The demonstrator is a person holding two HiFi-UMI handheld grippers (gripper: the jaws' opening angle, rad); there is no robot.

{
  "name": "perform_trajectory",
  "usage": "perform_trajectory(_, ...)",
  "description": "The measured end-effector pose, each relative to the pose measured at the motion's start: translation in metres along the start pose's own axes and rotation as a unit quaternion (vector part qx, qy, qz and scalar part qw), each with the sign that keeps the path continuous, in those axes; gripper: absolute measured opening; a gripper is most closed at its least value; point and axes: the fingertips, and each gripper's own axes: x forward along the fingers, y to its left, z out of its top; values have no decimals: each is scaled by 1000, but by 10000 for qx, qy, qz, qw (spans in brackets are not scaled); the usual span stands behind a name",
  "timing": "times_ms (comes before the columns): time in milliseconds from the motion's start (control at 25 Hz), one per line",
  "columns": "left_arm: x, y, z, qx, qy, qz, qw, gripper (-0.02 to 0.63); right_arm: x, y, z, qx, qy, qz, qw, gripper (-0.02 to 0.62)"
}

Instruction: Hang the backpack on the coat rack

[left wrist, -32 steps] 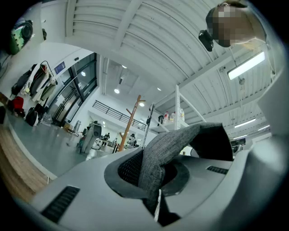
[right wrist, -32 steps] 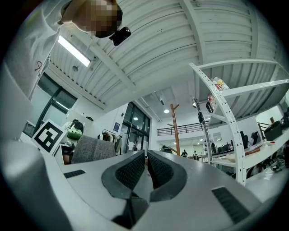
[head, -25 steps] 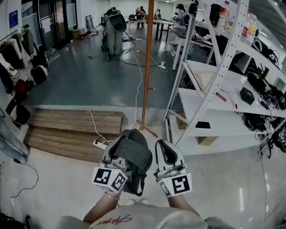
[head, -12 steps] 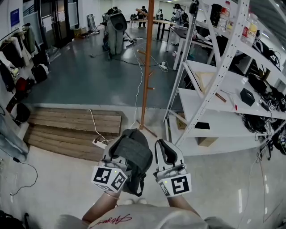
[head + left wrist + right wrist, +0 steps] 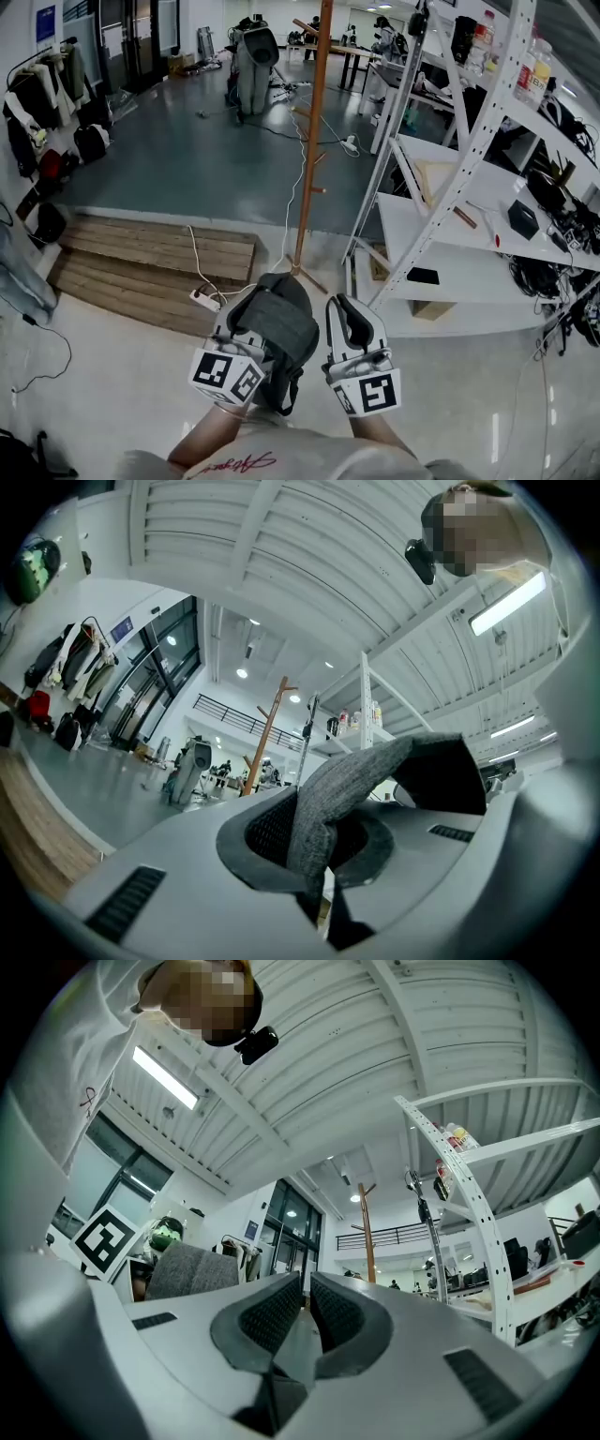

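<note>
The dark grey backpack (image 5: 279,330) hangs in front of me. My left gripper (image 5: 242,319) is shut on its grey fabric strap (image 5: 328,794), which loops up between the jaws in the left gripper view. My right gripper (image 5: 350,307) is level with it on the right, a small gap away from the bag. Its jaws stand almost together with nothing between them (image 5: 306,1305), and the bag (image 5: 192,1271) shows at its left. The wooden coat rack (image 5: 312,141) stands upright ahead on the floor, beyond both grippers. It also appears as the rack (image 5: 267,738) and the rack (image 5: 367,1234).
White metal shelving (image 5: 450,187) loaded with boxes and tools runs along the right, close to the rack. A low wooden platform (image 5: 150,258) with a power strip (image 5: 202,300) and cable lies ahead left. Coats and bags (image 5: 37,103) hang on the left wall.
Both grippers keep their places and the backpack stays held. Only the head view has shifted a little.
</note>
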Motion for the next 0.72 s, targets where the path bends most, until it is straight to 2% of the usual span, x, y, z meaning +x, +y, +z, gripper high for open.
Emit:
perform_trajectory(320,34,14,-4,-116,-56,69,9999,35,22,-25,-13,-1,-5,-6,10000,34)
perform_trajectory(720,115,67,-10,-147,-110,-22,9998,35,95,-69,-45,-89,11,-161,9998,35)
